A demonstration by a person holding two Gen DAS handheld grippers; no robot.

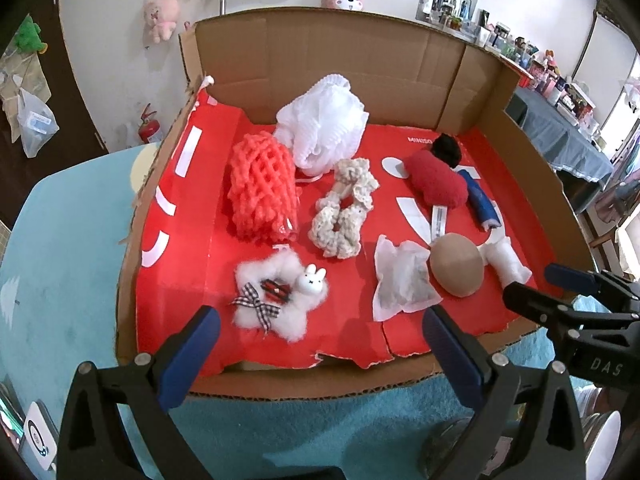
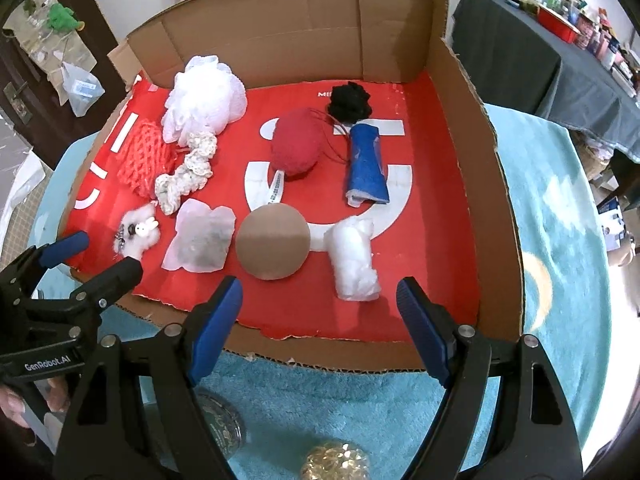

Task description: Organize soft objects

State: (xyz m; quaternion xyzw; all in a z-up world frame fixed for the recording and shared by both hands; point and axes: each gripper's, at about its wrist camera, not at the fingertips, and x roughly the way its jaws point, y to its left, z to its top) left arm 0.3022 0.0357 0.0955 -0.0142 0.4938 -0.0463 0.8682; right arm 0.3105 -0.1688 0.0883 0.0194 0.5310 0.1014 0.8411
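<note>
pre-grasp step: both grippers, left gripper (image 1: 320,344) & right gripper (image 2: 320,320), spread wide, empty, above box (image 2: 460,184) front edge. next: pick nearest soft item, e.g. cotton wad (image 2: 354,260).

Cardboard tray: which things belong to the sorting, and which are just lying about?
Job:
white mesh puff
orange foam net
cream scrunchie
red pouch
tan pad
fluffy bunny clip

Lying about:
pink plush
fire extinguisher
plastic bag
</note>
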